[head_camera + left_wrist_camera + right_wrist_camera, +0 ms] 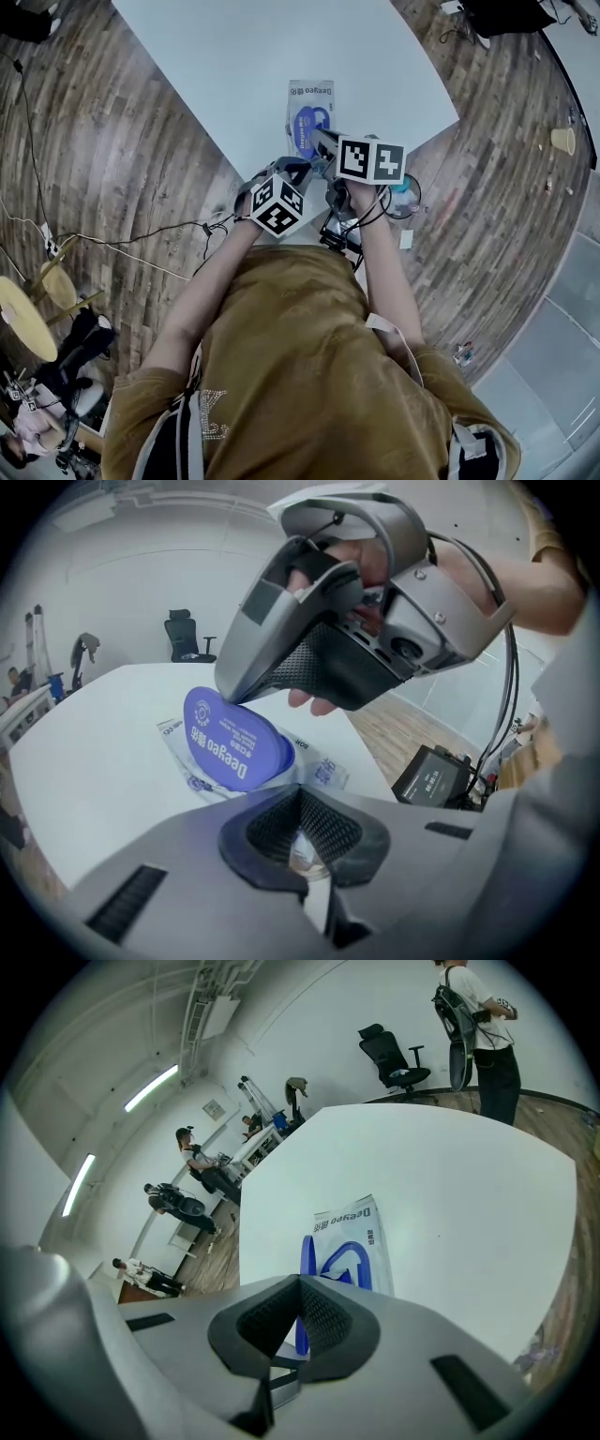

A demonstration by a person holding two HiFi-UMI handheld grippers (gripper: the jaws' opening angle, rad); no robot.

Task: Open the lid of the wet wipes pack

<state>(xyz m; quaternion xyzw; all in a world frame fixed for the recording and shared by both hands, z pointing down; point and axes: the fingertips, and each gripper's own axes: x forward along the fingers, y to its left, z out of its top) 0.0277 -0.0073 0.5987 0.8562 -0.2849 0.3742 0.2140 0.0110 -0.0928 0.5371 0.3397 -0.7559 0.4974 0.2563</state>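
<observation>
The wipes pack (pixel 309 114) lay flat on the white table (pixel 234 56), close to its near edge, with its printed end pointing far. Its blue lid (pixel 230 744) stood tilted up off the pack. The right gripper (pixel 298 1335) had its jaws pinched on the lid's raised edge, which showed edge-on between them. The left gripper (pixel 302 841), just left of it and nearer, had its jaws pressed together on the pack's near end. A hand (pixel 361 564) gripped the right gripper's handle. Around the table lay a wooden floor (pixel 112 141), with a cup (pixel 562 141) standing on it far right. A black office chair (pixel 187 635) stood beyond the table.
</observation>
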